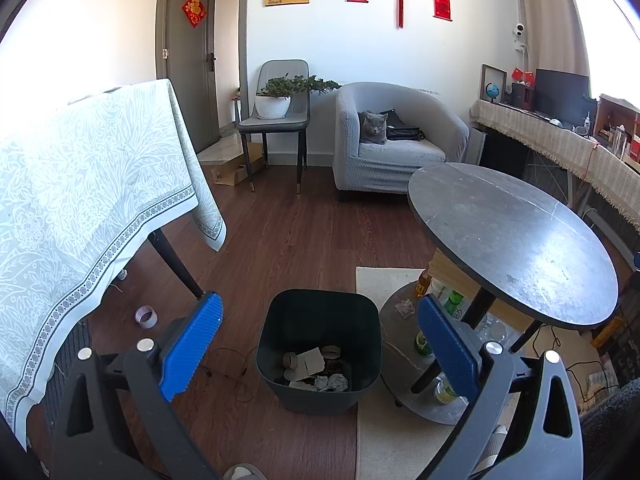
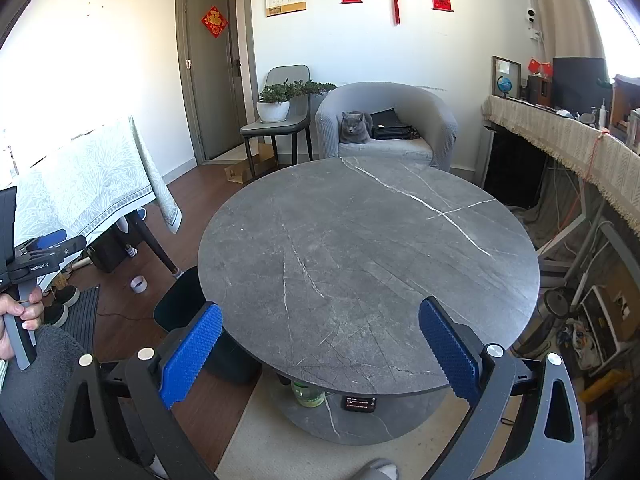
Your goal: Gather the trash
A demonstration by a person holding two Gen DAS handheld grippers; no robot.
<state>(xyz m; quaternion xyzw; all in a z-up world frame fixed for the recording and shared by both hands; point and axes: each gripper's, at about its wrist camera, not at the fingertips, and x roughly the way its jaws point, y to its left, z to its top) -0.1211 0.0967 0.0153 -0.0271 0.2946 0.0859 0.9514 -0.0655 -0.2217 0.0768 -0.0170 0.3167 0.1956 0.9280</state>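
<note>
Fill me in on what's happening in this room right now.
A person holds a gripper in each hand, collecting trash. Both the left gripper and right gripper are open and empty. The left one points at a dark trash bin on the floor, which holds crumpled paper and tape cores. The right one hangs over a bare round table.

Bright daylight, blown-out side glare, sharp focus, fisheye-warped dark corners.

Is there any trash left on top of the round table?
No. In the right wrist view the round table top is bare grey marble, with nothing lying on it between the open fingers of the right gripper.
</note>
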